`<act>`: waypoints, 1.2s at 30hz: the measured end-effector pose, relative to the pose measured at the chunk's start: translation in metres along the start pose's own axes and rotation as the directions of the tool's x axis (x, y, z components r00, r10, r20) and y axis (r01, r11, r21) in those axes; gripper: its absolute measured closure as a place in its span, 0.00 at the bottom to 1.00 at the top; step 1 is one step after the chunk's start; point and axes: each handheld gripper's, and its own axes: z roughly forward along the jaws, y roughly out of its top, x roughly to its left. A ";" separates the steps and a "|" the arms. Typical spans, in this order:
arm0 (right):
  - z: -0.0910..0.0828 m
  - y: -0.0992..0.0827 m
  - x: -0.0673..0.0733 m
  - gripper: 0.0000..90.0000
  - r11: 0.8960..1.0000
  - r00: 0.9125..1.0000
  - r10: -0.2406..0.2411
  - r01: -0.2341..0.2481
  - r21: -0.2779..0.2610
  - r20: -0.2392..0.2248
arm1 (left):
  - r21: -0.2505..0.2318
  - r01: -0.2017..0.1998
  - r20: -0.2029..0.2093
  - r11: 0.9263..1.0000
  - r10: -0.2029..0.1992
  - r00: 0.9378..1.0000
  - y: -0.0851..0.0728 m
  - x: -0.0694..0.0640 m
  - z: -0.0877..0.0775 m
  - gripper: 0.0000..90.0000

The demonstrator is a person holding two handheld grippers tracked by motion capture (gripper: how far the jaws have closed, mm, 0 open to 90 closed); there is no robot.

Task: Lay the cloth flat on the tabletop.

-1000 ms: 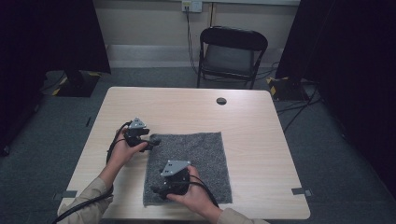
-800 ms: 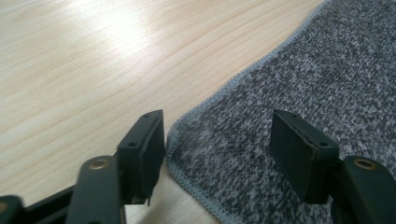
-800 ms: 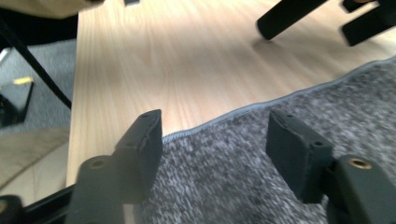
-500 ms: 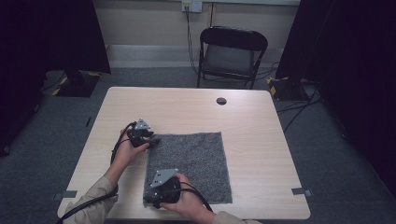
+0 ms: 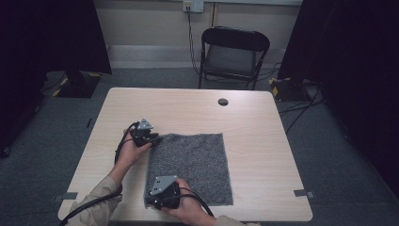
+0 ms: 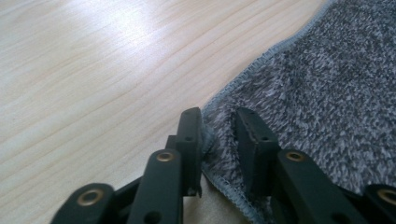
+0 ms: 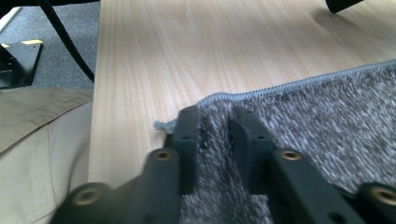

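Note:
A grey towel (image 5: 193, 165) lies flat on the wooden table (image 5: 254, 122). My left gripper (image 5: 153, 137) is at the towel's far left corner. In the left gripper view its jaws (image 6: 218, 126) are shut on the hemmed edge, and the towel (image 6: 327, 84) bunches up between them. My right gripper (image 5: 150, 198) is at the near left corner. In the right gripper view its jaws (image 7: 215, 122) are shut on that corner of the towel (image 7: 327, 107), with the hem just beyond the tips.
A small black round disc (image 5: 223, 101) lies at the table's far side. A black folding chair (image 5: 233, 52) stands behind the table. A beige sleeve (image 7: 37, 140) and a black cable (image 7: 65, 37) lie left of the right gripper.
My right gripper has slid left along the towel's near edge to its near left corner. The left gripper has stayed at the far left corner.

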 end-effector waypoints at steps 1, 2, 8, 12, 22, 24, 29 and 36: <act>0.000 0.000 0.000 0.87 1.000 1.000 -0.002 0.002 0.000 0.002 | 0.004 -0.009 -0.004 1.000 0.009 1.000 0.001 -0.001 0.000 0.86; 0.000 0.000 0.000 0.89 1.000 1.000 -0.003 0.003 -0.001 0.003 | 0.009 -0.013 0.000 1.000 0.013 1.000 0.002 -0.003 0.001 0.88; -0.001 -0.001 -0.001 0.98 1.000 1.000 0.002 -0.002 -0.001 0.004 | 0.032 0.014 -0.005 0.999 -0.014 1.000 0.006 -0.006 0.001 0.93; -0.003 -0.001 -0.002 0.99 1.000 1.000 0.017 -0.017 -0.018 -0.002 | 0.018 0.028 -0.001 0.999 -0.028 1.000 0.004 -0.004 0.000 0.94; -0.019 0.010 -0.002 0.99 0.994 0.999 0.046 -0.047 -0.096 -0.014 | -0.002 0.035 0.019 0.999 -0.035 0.999 0.011 0.004 -0.016 0.95; -0.022 0.012 -0.003 0.99 0.993 0.998 0.055 -0.057 -0.108 -0.018 | -0.012 0.038 0.021 0.999 -0.037 0.999 0.015 0.006 -0.021 0.95; -0.028 0.015 -0.006 0.99 0.988 0.997 0.072 -0.075 -0.136 -0.023 | -0.032 0.030 0.020 0.999 -0.030 0.999 0.028 0.009 -0.034 0.95; -0.037 0.022 -0.009 0.99 0.973 0.992 0.115 -0.122 -0.194 -0.045 | -0.028 0.035 0.027 0.999 -0.034 0.999 0.041 0.013 -0.049 0.95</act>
